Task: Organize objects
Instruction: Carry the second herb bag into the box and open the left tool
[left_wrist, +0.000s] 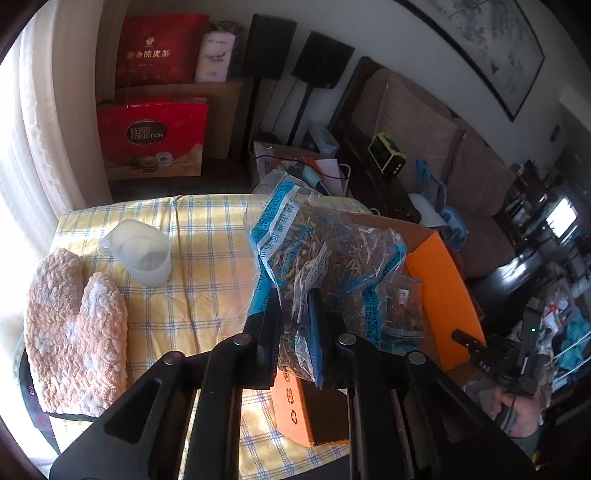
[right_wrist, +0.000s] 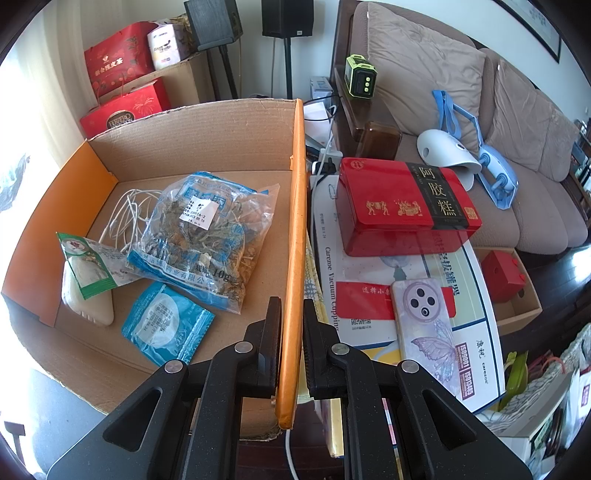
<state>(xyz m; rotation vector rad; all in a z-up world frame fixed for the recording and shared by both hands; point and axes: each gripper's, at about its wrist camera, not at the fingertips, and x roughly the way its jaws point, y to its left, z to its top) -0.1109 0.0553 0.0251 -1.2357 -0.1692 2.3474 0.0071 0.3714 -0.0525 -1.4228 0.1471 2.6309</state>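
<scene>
Clear crinkly plastic bag of dried herbs (left_wrist: 325, 254), pinched between left gripper (left_wrist: 295, 332) jaws, awaiting drop into orange-edged cardboard box (right_wrist: 295, 221); box wall between narrowly parted right gripper (right_wrist: 291, 332) jaws.

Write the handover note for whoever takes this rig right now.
Left hand-held gripper: shut on a herb bag, held up over the checked cloth beside the box.
Right hand-held gripper: its fingers straddle the box wall; grip unclear.
Done: in the box lie another herb bag, a white cord, a blue sachet and a green packet.
Left: put the held bag in; the mitt and cup are still on the cloth.
</scene>
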